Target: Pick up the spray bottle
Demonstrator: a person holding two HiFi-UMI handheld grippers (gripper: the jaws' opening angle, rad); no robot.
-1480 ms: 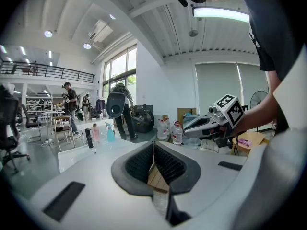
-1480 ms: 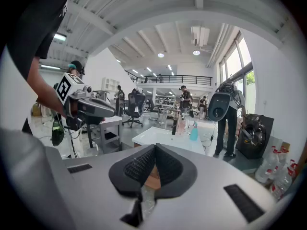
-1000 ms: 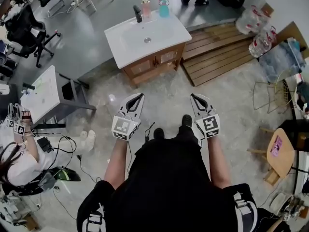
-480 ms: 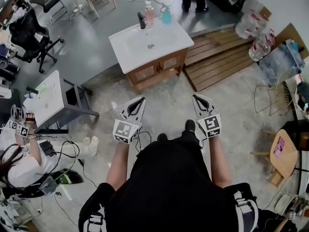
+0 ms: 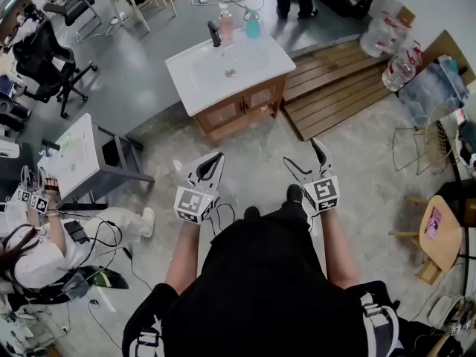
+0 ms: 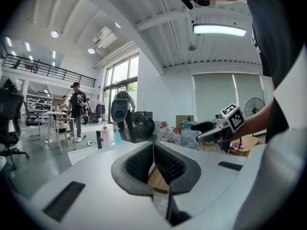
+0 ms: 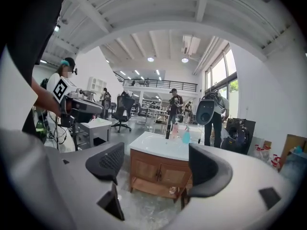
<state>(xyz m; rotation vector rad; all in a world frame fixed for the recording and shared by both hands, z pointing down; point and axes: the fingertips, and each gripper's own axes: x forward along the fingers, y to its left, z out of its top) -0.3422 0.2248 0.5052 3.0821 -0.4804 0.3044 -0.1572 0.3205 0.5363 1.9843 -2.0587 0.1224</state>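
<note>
Two grippers are up over the grey speckled floor [image 5: 256, 163], both well away from the sink. Left gripper [image 5: 217, 156]: fingers shut tight together, nothing btwn them. Right gripper [image 5: 303, 153]: fingers opening, now wide apart, nothing btwn them either. The small blue-green plastic spray bottle [image 5: 253, 25] stands upright at the back edge of the white sink surface [image 5: 260, 56], far in front of both grippers. Just beside it, on its left in the head view, is a pink bottle [image 5: 225, 24], then a black tap [image 5: 214, 33]. The sink sits on a brown wooden cabinet [image 5: 239, 103] w/ two doors. Brown wood slat boards [image 5: 335, 88] lie on the floor next to it.
</note>
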